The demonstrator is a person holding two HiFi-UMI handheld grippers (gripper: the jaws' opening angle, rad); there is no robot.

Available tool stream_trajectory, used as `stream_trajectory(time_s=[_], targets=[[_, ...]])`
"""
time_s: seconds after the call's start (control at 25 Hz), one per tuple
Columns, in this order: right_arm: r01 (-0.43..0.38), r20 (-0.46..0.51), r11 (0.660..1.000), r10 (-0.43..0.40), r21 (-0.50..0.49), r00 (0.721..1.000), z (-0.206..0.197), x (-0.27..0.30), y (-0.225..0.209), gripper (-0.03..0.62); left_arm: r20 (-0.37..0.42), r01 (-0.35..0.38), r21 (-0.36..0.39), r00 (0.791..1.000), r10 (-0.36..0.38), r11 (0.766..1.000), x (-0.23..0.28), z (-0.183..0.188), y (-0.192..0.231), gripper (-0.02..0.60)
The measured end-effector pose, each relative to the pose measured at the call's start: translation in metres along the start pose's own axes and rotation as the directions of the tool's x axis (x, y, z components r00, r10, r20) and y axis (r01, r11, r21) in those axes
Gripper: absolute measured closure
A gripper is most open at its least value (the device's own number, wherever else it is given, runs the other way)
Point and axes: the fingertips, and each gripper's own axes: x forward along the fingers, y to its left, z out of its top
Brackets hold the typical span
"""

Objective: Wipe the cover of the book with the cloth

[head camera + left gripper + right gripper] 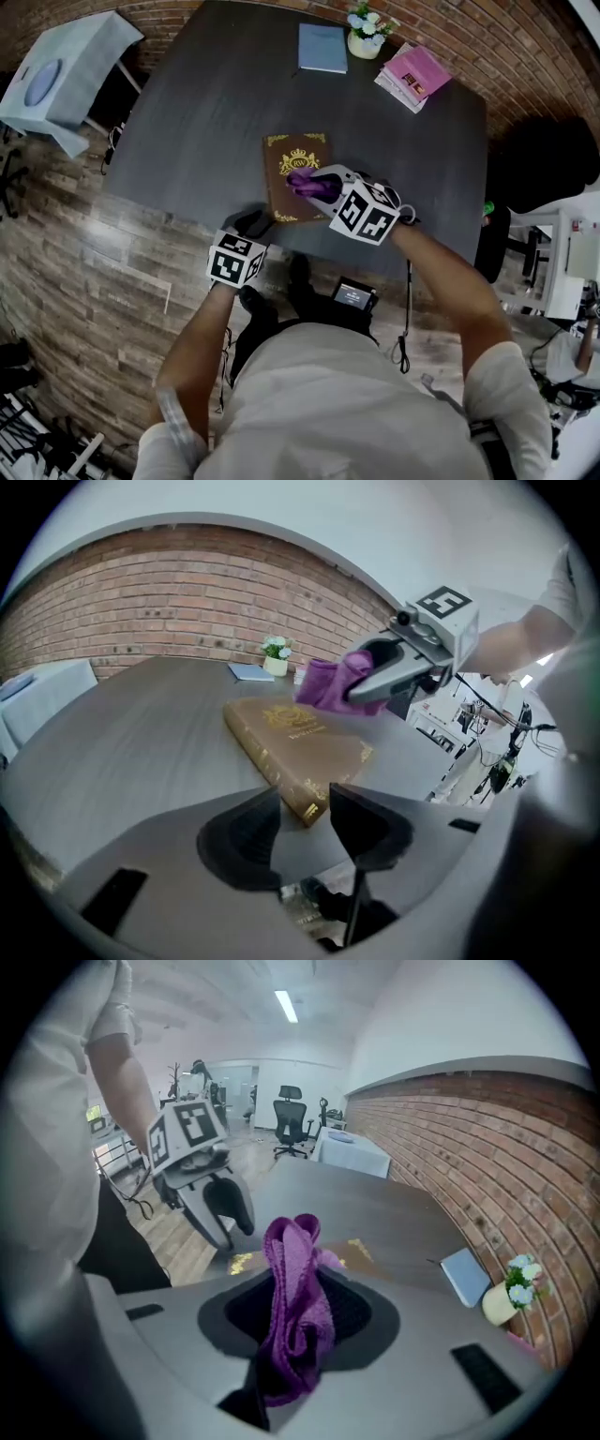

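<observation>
A brown book [296, 175] with gold print lies flat on the dark table [206, 103]; it also shows in the left gripper view as the book [295, 747]. My right gripper [314, 184] is shut on a purple cloth [307, 181], held just above the cover's near half; the cloth [295, 1307] is bunched between its jaws. My left gripper [255, 225] sits at the table's near edge, just off the book's near left corner. Its jaws stand apart with nothing between them, the book's corner lying just beyond the fingertips [265, 813].
A blue notebook [322, 47], a small flower pot [367, 37] and a stack of pink books [413, 77] sit at the table's far edge. A light blue cabinet [61, 77] stands to the left. Wood floor lies below the near edge.
</observation>
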Motion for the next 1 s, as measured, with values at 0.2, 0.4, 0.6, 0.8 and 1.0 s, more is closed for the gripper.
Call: stream_trajectory(time_s=[0.2, 0.4, 0.6, 0.8, 1.0], targets=[[0.058, -0.023, 0.998, -0.058, 0.0, 0.998, 0.003, 0.02, -0.044, 0.476, -0.01, -0.006, -0.004, 1.0, 0.006, 1.0, 0.003, -0.008, -0.004, 0.368], [0.111, -0.045, 0.994, -0.111, -0.004, 0.993, 0.006, 0.041, -0.077, 0.476, -0.029, -0.01, 0.021, 1.0, 0.01, 1.0, 0.01, -0.011, -0.01, 0.347], [0.139, -0.044, 0.99, -0.139, -0.011, 0.989, 0.016, 0.061, -0.098, 0.476, -0.061, -0.009, 0.032, 0.998, 0.011, 0.999, 0.02, -0.017, -0.012, 0.347], [0.149, -0.045, 0.988, -0.151, -0.039, 0.988, 0.027, 0.084, -0.111, 0.476, -0.105, -0.009, 0.023, 0.994, 0.012, 1.0, 0.026, -0.02, -0.013, 0.348], [0.164, -0.048, 0.986, -0.166, -0.032, 0.985, 0.033, 0.101, -0.124, 0.476, -0.139, -0.016, 0.017, 0.99, 0.018, 1.0, 0.032, -0.024, -0.012, 0.379]])
